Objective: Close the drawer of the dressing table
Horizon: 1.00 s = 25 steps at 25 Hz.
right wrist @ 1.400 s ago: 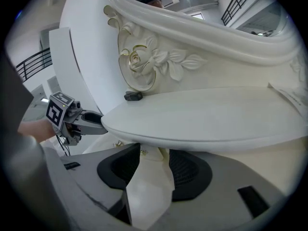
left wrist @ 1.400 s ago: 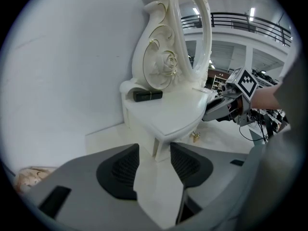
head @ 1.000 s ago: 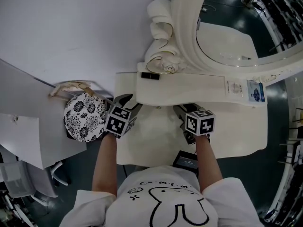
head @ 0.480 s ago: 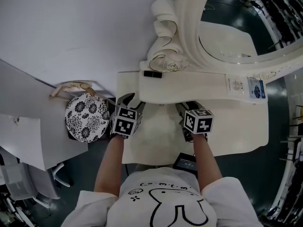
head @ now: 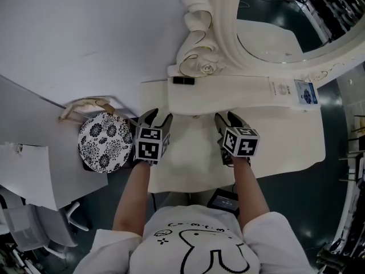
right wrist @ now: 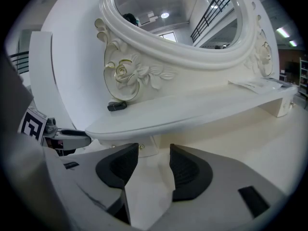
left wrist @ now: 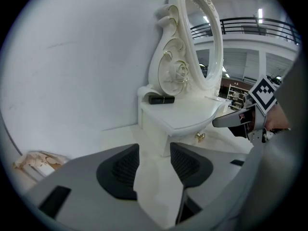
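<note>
The white dressing table [head: 285,153] carries a raised shelf [head: 228,99] under an oval mirror. Under the shelf's edge a drawer front shows a small gold knob [left wrist: 199,137], also seen as the knob [right wrist: 141,147] in the right gripper view. How far out the drawer stands I cannot tell. My left gripper [head: 158,119] hovers over the tabletop just before the shelf, open and empty [left wrist: 154,150]. My right gripper [head: 227,120] stands beside it; its jaws have just been opening and nothing is between them [right wrist: 154,150].
A black tube [head: 183,80] lies at the shelf's left end, with papers [head: 282,88] toward its right end. A round floral-patterned stool [head: 105,141] stands left of the table. A black device [head: 223,198] sits below the table's near edge.
Both grippers have turned slightly and now point straighter at the shelf front. The head view has shifted a little; nothing was taken hold of.
</note>
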### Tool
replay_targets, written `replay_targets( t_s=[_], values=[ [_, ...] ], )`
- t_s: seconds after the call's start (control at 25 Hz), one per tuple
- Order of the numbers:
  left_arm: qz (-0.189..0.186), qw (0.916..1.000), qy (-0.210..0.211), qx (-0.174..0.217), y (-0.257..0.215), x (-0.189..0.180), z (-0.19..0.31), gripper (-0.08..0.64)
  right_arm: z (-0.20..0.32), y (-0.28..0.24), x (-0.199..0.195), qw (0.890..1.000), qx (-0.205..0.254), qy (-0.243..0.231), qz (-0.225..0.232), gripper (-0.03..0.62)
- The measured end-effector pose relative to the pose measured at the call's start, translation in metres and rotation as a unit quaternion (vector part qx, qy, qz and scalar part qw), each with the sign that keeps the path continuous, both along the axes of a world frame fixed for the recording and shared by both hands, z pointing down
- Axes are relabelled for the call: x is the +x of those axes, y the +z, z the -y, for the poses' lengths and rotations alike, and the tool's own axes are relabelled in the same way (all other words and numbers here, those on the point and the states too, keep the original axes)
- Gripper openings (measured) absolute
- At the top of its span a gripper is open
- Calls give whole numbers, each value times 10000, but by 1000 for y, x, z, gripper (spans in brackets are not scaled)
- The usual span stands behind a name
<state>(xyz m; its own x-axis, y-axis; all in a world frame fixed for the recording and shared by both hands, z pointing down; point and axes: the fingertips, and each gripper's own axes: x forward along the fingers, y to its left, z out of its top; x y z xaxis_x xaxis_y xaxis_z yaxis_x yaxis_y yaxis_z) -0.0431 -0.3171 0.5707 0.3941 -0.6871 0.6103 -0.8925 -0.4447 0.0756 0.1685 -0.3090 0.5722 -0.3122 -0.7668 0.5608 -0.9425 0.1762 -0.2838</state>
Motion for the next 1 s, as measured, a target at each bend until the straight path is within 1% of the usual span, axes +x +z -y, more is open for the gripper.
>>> replay_targets(
  t_s=[0.12,0.28,0.48,0.68,0.72,0.76,0.8,0.84,0.88,0.92,1.0],
  values=[
    [-77,9999,-61,124,-8,-5,-7,232,-8,-8,0,9999,152,74,9,187],
    [-75,9997,-83,233,-15,-11,-17,232,-18,-19,-6,9995,298,44,45,183],
    [-178,9989,-117,412,-29,-10,-27,232,-29,-32,-13,9987,479,-147,134,176],
    [-243,9976,-130,642,-47,-5,-40,222,-44,-51,-20,9958,721,-466,320,163],
    [-241,9973,-143,685,-50,-4,-43,210,-46,-55,-20,9953,778,-506,283,131],
    [-229,9969,-163,729,-54,-4,-47,193,-49,-60,-18,9948,839,-530,213,72],
    [-218,9966,-189,777,-58,-3,-51,183,-52,-63,-17,9943,893,-564,148,-9],
    [-219,9961,-220,828,-62,-2,-55,124,-56,-67,-16,9936,931,-630,127,-14],
    [-236,9956,-247,877,-66,-1,-61,38,-60,-71,-17,9927,963,-716,152,-14],
    [-263,9952,-258,911,-69,0,-66,18,-64,-76,-18,9916,1000,-799,189,-14],
    [-309,9947,-244,954,-77,4,-77,17,-73,-86,-18,9891,1121,-933,175,-14]
  ],
)
